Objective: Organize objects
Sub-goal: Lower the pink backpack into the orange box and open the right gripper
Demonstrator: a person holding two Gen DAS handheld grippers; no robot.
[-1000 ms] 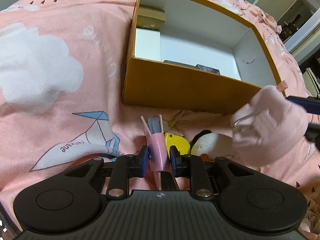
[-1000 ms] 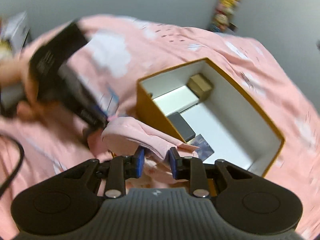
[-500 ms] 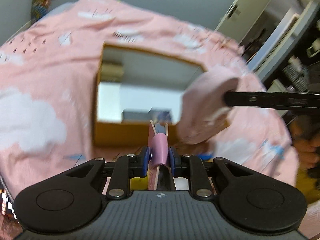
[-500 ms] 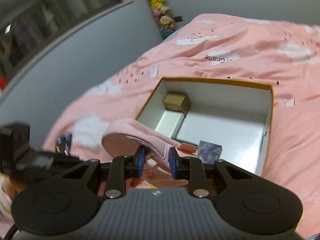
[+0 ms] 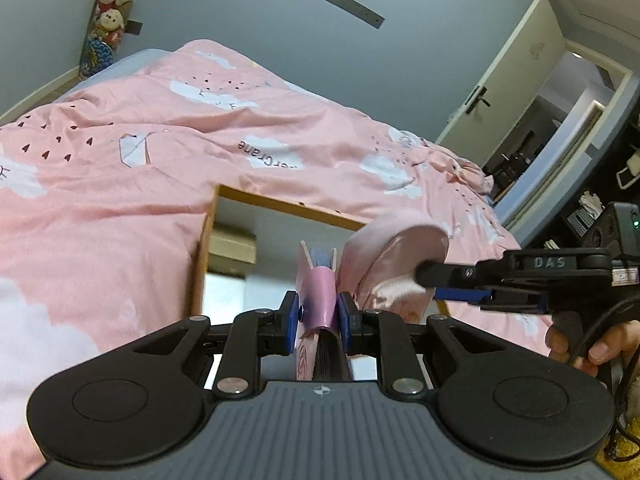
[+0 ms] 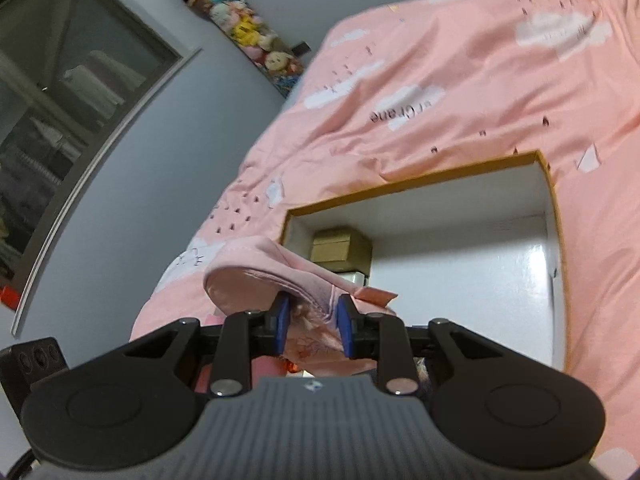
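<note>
Box on the pink bed now lies just beyond both your loads, since you've lifted them: your left tool is clamped on the pink card bundle, your right tool on the pink cap, ready to drop in.

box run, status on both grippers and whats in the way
Left gripper shut on pink card bundle. Right gripper shut on pink cloth. Both up near the box; nothing blocking it.
</note>
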